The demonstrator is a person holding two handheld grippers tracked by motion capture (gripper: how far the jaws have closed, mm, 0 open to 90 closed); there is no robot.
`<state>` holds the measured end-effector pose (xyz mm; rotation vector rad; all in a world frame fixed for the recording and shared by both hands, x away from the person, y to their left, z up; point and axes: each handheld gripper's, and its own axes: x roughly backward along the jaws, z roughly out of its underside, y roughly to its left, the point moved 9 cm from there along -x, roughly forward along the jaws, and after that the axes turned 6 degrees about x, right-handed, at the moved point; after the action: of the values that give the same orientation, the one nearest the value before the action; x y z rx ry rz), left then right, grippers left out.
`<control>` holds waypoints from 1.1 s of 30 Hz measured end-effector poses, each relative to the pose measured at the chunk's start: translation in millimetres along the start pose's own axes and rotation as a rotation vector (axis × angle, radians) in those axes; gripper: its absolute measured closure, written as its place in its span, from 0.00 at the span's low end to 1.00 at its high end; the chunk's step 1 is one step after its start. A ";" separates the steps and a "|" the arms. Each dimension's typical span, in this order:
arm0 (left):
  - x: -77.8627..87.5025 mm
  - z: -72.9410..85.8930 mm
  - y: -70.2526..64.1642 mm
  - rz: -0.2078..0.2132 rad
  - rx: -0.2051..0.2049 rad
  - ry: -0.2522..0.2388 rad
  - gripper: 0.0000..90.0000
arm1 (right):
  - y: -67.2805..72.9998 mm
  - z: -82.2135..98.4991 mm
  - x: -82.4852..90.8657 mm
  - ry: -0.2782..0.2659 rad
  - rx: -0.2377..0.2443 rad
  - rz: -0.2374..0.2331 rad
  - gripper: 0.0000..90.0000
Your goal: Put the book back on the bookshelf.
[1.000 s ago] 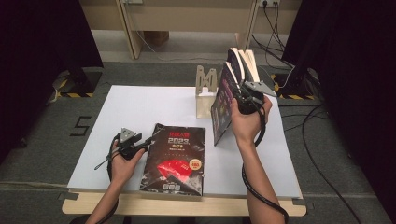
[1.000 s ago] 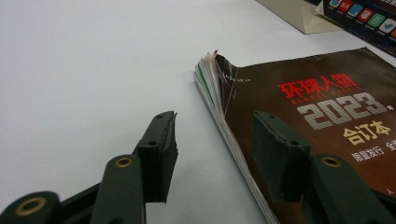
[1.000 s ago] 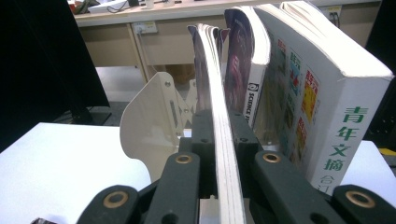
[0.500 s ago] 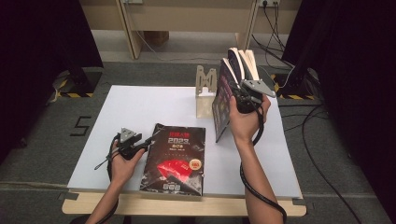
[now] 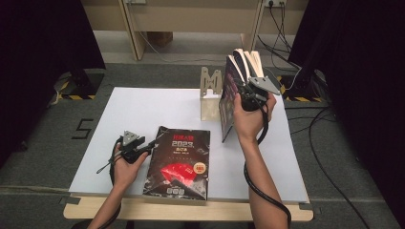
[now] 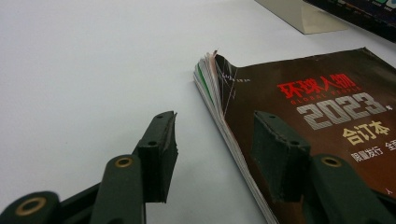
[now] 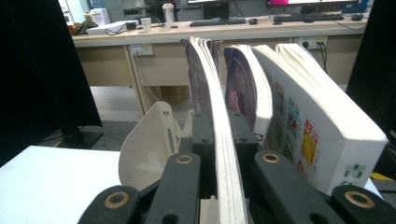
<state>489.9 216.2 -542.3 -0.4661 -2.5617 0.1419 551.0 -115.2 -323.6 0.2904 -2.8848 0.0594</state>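
Observation:
A dark magazine [image 5: 179,162] with red and white print lies flat near the table's front edge. My left gripper [image 5: 143,147] rests at its left side, open. In the left gripper view the left gripper [image 6: 217,123] straddles the magazine's [image 6: 327,107] curled corner, one jaw over the cover and one over the table. My right gripper [image 5: 244,89] is shut on the top edge of a thin dark-covered book [image 5: 228,107] standing upright beside a pale bookend [image 5: 210,93]. The right gripper view has my right gripper [image 7: 219,122] clamped on that book [image 7: 211,74].
Several more books [image 7: 303,126] stand fanned out just right of the held one, leaning behind my right hand [image 5: 250,59]. The white table top [image 5: 143,109] spreads out to the left of the bookend [image 7: 144,144]. Cables and desk legs lie beyond the far edge.
My right gripper and its book have edged slightly toward the bookend. The left gripper and the flat magazine have stayed put.

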 end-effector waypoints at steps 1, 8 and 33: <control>0.1 -0.1 -0.1 0.000 0.000 -0.001 0.55 | -0.3 -1.1 -0.7 0.000 0.000 0.001 0.94; 0.1 -0.1 -0.2 0.001 -0.001 -0.001 0.55 | 0.4 -7.1 -6.8 -0.008 0.017 0.016 0.94; 0.2 -0.2 -0.1 0.001 0.000 -0.003 0.55 | 3.3 -19.0 -8.2 -0.054 0.049 0.049 0.94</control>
<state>489.8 216.2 -542.1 -0.4668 -2.5647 0.1432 562.5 -109.2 -307.2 0.2335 -2.9480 0.1331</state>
